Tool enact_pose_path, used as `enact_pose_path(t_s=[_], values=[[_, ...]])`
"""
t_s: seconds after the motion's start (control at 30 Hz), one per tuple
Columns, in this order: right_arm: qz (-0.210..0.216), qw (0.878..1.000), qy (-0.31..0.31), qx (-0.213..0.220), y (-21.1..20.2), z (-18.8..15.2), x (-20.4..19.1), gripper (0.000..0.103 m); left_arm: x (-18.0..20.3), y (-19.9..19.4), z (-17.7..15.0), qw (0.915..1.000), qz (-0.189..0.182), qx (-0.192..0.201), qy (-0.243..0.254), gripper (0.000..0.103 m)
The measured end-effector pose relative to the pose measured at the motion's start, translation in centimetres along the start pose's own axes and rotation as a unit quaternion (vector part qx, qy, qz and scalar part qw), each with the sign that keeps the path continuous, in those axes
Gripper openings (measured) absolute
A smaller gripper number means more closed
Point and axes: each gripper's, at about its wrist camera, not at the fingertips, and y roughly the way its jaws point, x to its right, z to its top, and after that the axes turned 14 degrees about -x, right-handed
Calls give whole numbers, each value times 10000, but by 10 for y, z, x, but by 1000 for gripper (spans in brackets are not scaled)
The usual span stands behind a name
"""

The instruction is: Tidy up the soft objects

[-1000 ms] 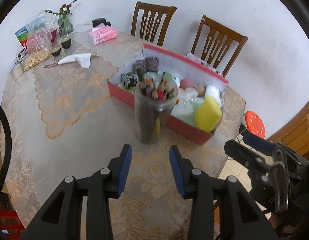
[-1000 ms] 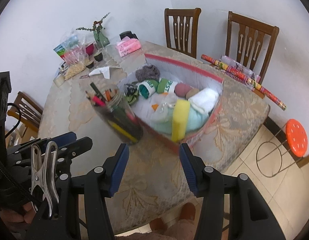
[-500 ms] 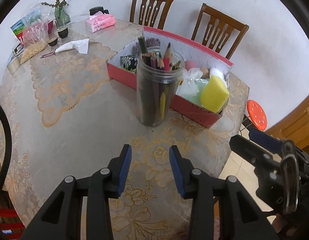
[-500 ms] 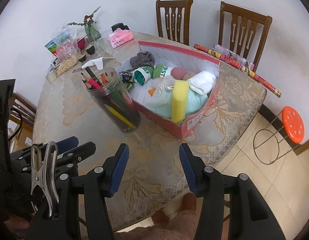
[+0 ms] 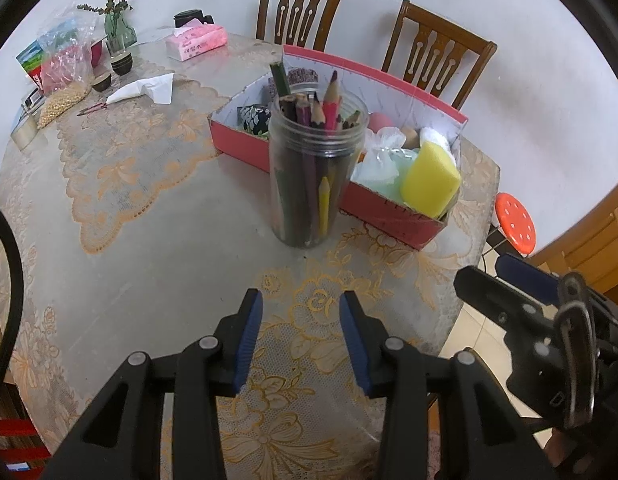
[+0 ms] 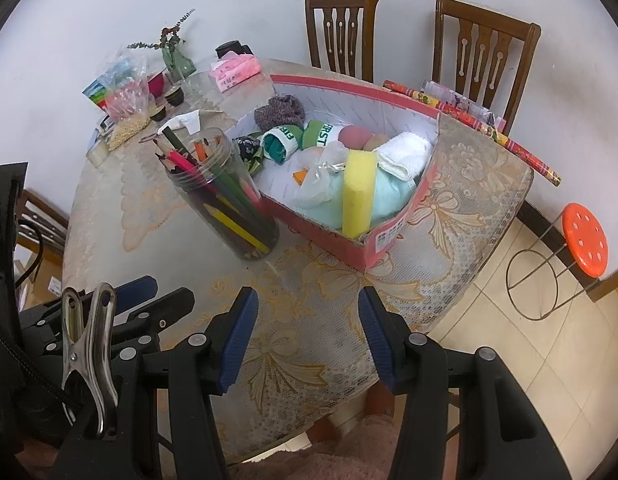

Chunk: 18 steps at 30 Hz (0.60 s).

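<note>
Both hand-held grippers, left (image 5: 301, 332) and right (image 6: 305, 334), have been drawn back, spread and empty; the red box (image 6: 393, 232) is being partly screened by the pencil jar (image 5: 315, 172) on the table (image 5: 149, 232).

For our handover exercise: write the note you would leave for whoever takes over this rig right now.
Left gripper: open, empty, above the table's near edge.
Right gripper: open, empty, beside it.
Red box holds the yellow sponge, white towel, rolled socks and other soft things.
Pencil jar stands in front of the box.
Done: soft things boxed.
Left: probably just a tidiness check.
</note>
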Motion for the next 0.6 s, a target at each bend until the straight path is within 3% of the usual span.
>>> enact_pose_path(t_s=[0.6], values=[[-13, 10000, 31, -20, 3, -1, 2, 54, 1, 0, -1, 10000, 76, 37, -24, 44]])
